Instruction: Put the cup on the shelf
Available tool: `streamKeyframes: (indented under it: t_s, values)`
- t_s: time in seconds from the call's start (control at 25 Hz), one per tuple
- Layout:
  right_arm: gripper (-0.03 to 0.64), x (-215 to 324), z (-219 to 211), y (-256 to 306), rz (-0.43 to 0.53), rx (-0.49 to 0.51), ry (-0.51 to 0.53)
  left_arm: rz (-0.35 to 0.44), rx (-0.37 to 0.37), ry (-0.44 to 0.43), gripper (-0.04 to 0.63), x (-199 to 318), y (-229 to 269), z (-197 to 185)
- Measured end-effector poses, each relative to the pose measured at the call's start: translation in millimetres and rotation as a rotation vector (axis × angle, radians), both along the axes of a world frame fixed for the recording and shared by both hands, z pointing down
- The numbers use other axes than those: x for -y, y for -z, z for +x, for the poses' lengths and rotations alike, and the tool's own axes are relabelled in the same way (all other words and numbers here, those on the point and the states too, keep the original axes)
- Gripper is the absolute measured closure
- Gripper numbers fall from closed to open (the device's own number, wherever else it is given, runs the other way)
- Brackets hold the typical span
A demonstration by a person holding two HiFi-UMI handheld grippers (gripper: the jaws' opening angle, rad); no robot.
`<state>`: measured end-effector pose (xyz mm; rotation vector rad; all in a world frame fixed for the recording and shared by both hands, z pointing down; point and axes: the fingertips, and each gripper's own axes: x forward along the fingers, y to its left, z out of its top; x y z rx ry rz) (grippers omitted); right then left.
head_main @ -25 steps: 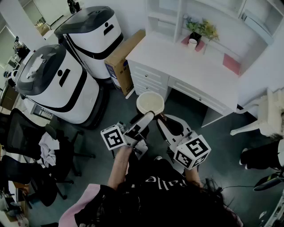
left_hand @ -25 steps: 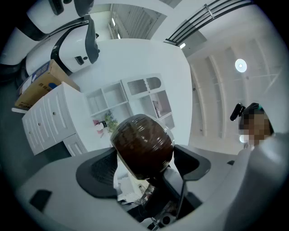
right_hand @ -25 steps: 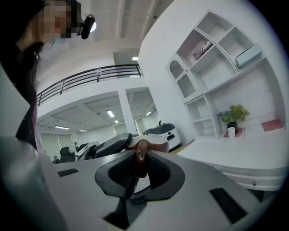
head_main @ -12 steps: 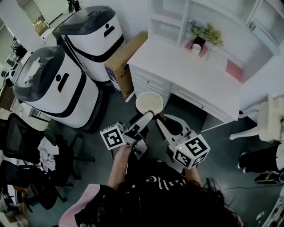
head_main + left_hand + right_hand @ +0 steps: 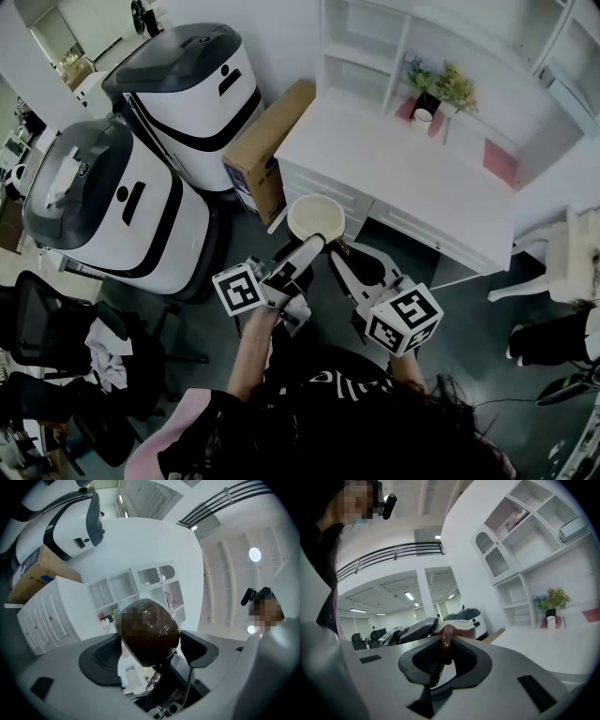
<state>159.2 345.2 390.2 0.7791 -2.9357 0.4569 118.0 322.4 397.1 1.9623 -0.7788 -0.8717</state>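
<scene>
Jaws both closed on cup (image 5: 317, 217): L gripper (image 5: 313, 243) on body, R gripper (image 5: 339, 252) on handle (image 5: 446, 645).

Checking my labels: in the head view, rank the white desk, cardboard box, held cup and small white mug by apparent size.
1. white desk
2. cardboard box
3. cup, which looks bigger because it is nearer the camera
4. white mug, clearly smallest

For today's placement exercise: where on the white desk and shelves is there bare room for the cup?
The desk top is bare from its front edge to the plant. The shelf bays left of the plant look empty. Crowded: round the plant, small mug and pink mat.
</scene>
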Motion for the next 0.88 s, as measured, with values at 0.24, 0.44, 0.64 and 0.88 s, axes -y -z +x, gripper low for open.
streamKeyframes:
  t_s: [0.24,0.44,0.64,0.88]
  values:
    - [0.538,29,-43,0,0.003,-0.002,-0.045,0.003,0.001,-0.045,0.207,31,0,-42]
    - [0.538,42,-76,-5,-0.002,0.001,-0.091,0.002,0.010,-0.091,0.207,46,-5,-73]
    - [0.538,49,-87,-13,-0.013,-0.031,-0.118,-0.013,-0.018,-0.131,0.207,53,-13,-83]
    - [0.538,58,-92,-19,-0.031,-0.048,-0.135,-0.028,-0.028,-0.152,0.207,63,-20,-88]
